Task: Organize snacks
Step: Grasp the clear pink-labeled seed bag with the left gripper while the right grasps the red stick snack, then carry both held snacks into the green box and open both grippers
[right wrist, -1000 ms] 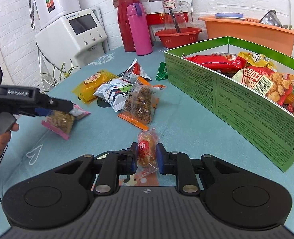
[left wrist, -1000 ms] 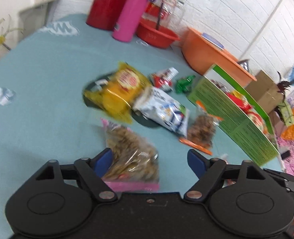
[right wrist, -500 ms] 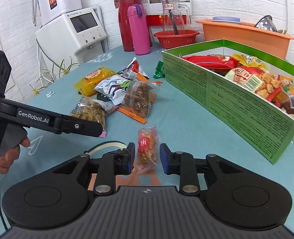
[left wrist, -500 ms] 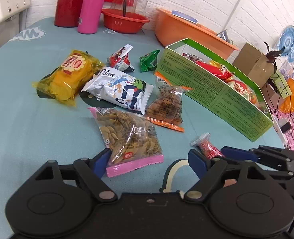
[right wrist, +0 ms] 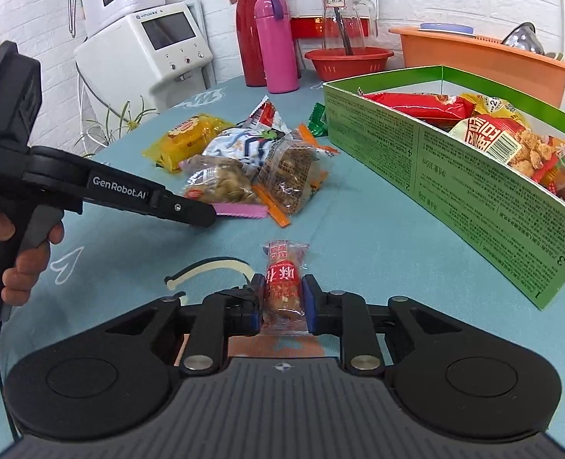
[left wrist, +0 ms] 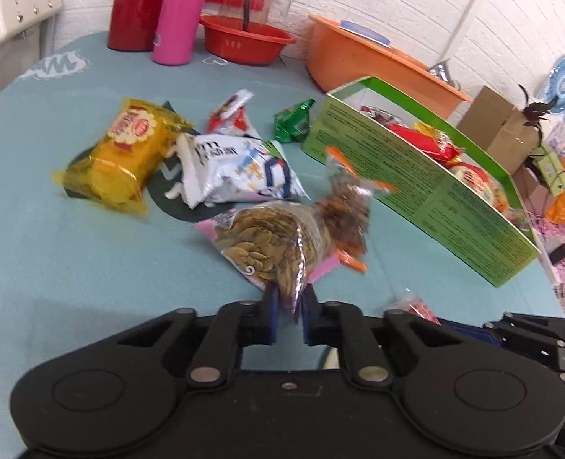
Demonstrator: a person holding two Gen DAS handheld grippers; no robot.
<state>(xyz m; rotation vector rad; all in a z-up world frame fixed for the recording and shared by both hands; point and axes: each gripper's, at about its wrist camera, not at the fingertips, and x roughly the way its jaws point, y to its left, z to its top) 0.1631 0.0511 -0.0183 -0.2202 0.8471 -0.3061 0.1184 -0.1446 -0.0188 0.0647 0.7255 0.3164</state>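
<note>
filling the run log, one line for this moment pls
left hand-held gripper: closing on seed packet | right hand-held gripper: shut on red twist snack | green box: part-filled

Both wrist views look down, sharing the green box (left wrist: 416, 176).

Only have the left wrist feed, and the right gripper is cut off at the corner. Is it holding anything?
Observer: Yes. The right gripper is shut on a small snack pack with a red label.
Operator: Anything lying near it?
Observer: A cream strap curls on the tablecloth, just left of the pack in the right wrist view.
Operator: What's on top in the box?
Observer: In the green box, a bag with a barcode lies on top, about midway along. I can't see the box floor.
</note>
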